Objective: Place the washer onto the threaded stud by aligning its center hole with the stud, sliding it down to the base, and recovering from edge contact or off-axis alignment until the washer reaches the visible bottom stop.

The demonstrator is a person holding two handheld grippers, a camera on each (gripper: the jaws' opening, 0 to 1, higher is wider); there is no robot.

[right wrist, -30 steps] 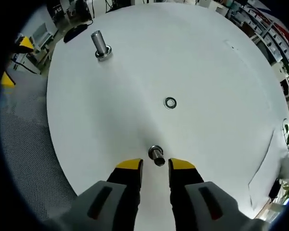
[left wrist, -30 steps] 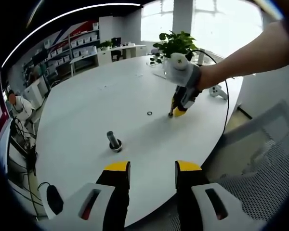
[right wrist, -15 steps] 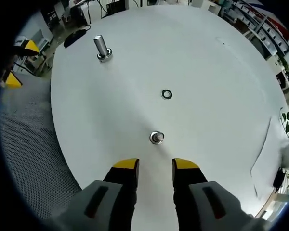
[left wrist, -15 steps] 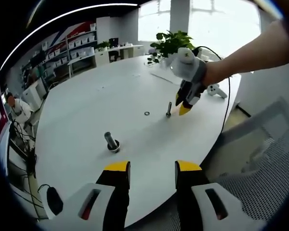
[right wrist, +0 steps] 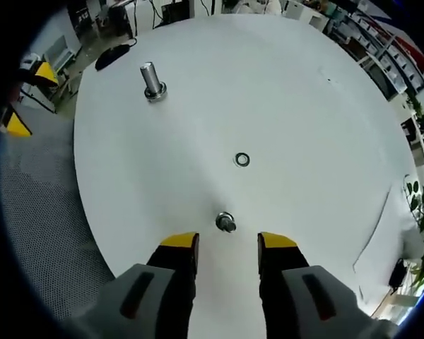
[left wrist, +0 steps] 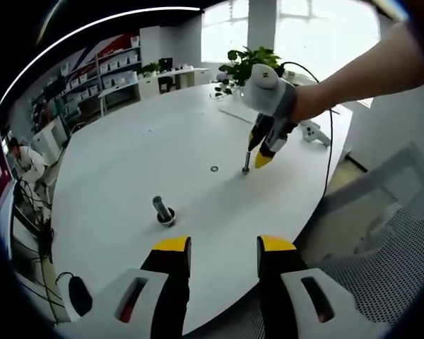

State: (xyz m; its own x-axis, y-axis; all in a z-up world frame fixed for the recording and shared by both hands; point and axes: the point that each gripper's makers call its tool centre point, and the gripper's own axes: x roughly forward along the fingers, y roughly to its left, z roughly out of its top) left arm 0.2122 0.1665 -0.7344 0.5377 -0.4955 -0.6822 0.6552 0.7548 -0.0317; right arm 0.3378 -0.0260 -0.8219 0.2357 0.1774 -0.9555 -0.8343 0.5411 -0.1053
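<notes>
I am hovering my right claw [right wrist: 225, 246], jaws parted and empty, just short of the upright stud [right wrist: 225, 222] to line up, while the washer [right wrist: 242, 159] is lying flat on the bench [right wrist: 325, 141] nearby, and my left claw [left wrist: 217, 248] is waiting open, empty.

no legible text, labels or numbers anywhere

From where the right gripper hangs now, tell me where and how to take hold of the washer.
Grip the washer across its outer rim, coming straight down from above. It lies flat on the white table, so only the thin edge offers purchase; the fingers would probably have to touch the tabletop on both sides. The small stud stands between the right gripper and the washer, so pass over it.
</notes>
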